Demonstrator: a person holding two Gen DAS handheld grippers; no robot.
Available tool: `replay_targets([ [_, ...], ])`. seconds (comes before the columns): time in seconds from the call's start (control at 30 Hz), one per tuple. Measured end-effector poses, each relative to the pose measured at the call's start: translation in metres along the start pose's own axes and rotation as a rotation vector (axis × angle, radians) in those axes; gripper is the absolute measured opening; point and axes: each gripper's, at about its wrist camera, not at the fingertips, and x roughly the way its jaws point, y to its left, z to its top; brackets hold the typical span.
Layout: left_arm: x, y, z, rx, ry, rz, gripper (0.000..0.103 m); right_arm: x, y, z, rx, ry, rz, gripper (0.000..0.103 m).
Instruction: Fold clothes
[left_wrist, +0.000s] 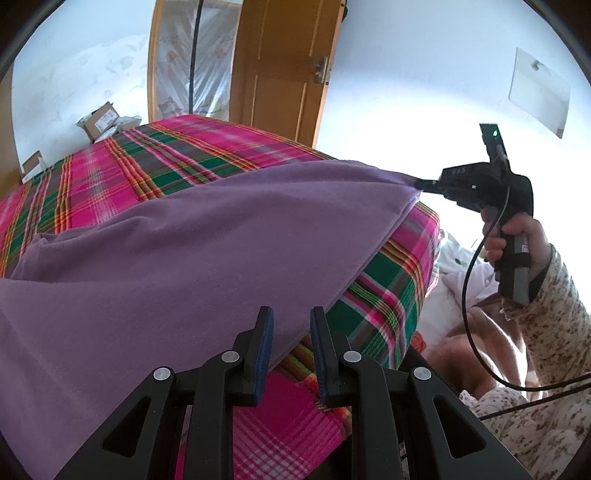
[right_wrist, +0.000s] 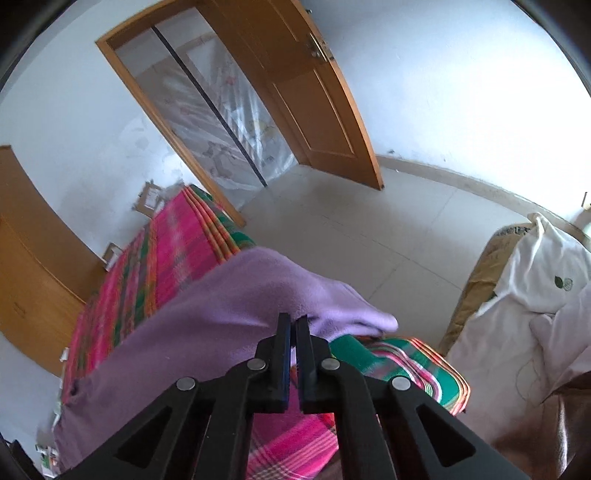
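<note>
Your right gripper (left_wrist: 424, 183) is pinched shut on a corner of the purple garment (left_wrist: 177, 251); in the left wrist view the cloth is drawn to a taut point at its fingertips, lifted off the right edge of the bed (left_wrist: 391, 291). Your right hand (left_wrist: 517, 240) wraps the grip, a floral sleeve (left_wrist: 554, 306) behind it, cable hanging below.

In the right wrist view the jaws stand nearly together on a thin fold of the purple cloth, just closed onto it.

Your left gripper (left_wrist: 291, 328) has its jaws partly spread, blue pads apart. The garment's near hem lies between and beneath them; whether the pads touch cloth you cannot tell from here.

The garment lies across the near half of the plaid bedcover (left_wrist: 155, 162), draping over the near edge at left, one corner raised at right.

Beyond: open wooden door (right_wrist: 314, 96), tiled floor (right_wrist: 369, 229), white bundle (right_wrist: 535, 288) at right
</note>
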Motion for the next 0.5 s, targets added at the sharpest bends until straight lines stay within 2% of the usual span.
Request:
replay_targets([
  [0.2, -0.007, 0.014, -0.005, -0.04, -0.008, 0.012, 0.021, 0.003, -0.009, -0.003, 0.035, 0.011, -0.007, 0.003],
  [0.3, -0.01, 0.021, -0.007, -0.062, -0.017, 0.019, 0.021, -0.001, -0.016, -0.002, 0.068, -0.019, -0.069, 0.005],
  [0.37, -0.011, 0.025, -0.008, -0.073, -0.02, 0.015, 0.021, -0.006, -0.011, 0.001, 0.051, -0.062, -0.099, 0.006],
  [0.43, -0.011, 0.027, -0.009, -0.076, -0.018, 0.017, 0.021, -0.013, -0.002, 0.002, 0.021, -0.117, -0.075, 0.006],
  [0.5, -0.01, 0.028, -0.01, -0.077, -0.015, 0.017, 0.021, -0.013, 0.014, 0.002, -0.065, -0.143, -0.059, 0.006],
])
